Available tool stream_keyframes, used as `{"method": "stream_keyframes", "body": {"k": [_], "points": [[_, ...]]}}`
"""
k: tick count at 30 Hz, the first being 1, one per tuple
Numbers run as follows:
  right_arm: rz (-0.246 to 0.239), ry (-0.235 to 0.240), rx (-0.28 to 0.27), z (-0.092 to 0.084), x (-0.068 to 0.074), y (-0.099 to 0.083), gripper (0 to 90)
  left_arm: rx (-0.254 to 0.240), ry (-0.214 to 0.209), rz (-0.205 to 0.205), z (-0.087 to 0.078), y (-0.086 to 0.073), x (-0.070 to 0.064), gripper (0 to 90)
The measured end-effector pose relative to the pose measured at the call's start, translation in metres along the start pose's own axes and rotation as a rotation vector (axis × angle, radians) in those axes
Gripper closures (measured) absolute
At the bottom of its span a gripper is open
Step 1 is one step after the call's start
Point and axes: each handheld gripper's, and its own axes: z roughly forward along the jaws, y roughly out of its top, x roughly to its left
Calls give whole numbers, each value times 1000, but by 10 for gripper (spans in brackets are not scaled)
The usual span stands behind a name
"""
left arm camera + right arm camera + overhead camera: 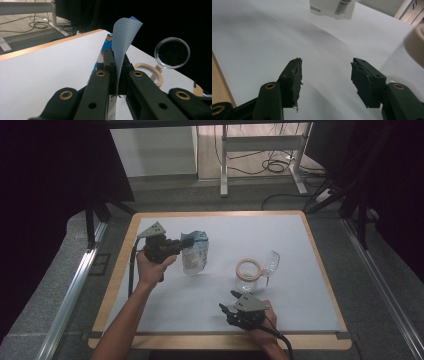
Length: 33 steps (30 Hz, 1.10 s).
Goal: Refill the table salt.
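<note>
Bag point(194, 254) first, folks: a clear pouch with blue print, hanging by its top edge over the left half of the table point(165, 305), its bottom at or just above the white surface — whether it touches, I can't tell. In the left gripper view its striped top flap point(125, 37) curls up out of the clamp.

Left gripper point(186, 242) has it: jaws pinched tight on that top edge, the tool lying level in the hand point(150, 270), pointing toward the table's right.

Over to the jar point(248, 279), clear glass, standing right of centre, well apart from the bag. Its hinged lid point(271, 261) is flipped open and leans off to the right; a tan ring point(248, 268) sits on the mouth. The left gripper view catches the lid point(172, 52) as a round disc with the ring point(150, 75) below it.

Right gripper point(228, 301) sits near the front edge, just this side of the jar, jaws about half spread and gripping nothing. Its own view looks across the white tabletop point(262, 37), worn pads point(297, 82) apart, and the bag's barcoded bottom point(332, 7) shows at the top.
</note>
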Motion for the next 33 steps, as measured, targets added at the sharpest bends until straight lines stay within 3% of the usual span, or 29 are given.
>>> {"method": "stream_keyframes", "body": {"k": [4, 7, 17, 25, 33], "points": [[-37, -11, 0, 12, 7, 8, 413, 2, -19, 9, 1, 3, -12, 898], [-37, -18, -10, 20, 8, 13, 410, -3, -42, 13, 1, 5, -20, 898], [-21, -103, -6, 37, 9, 19, 382, -10, -96, 15, -8, 8, -42, 898], [6, -185, -16, 44, 10, 27, 359, -8, -106, 21, -15, 10, -54, 898], [17, -194, -37, 50, 13, 31, 352, -5, -139, 16, -20, 12, -64, 897]]}}
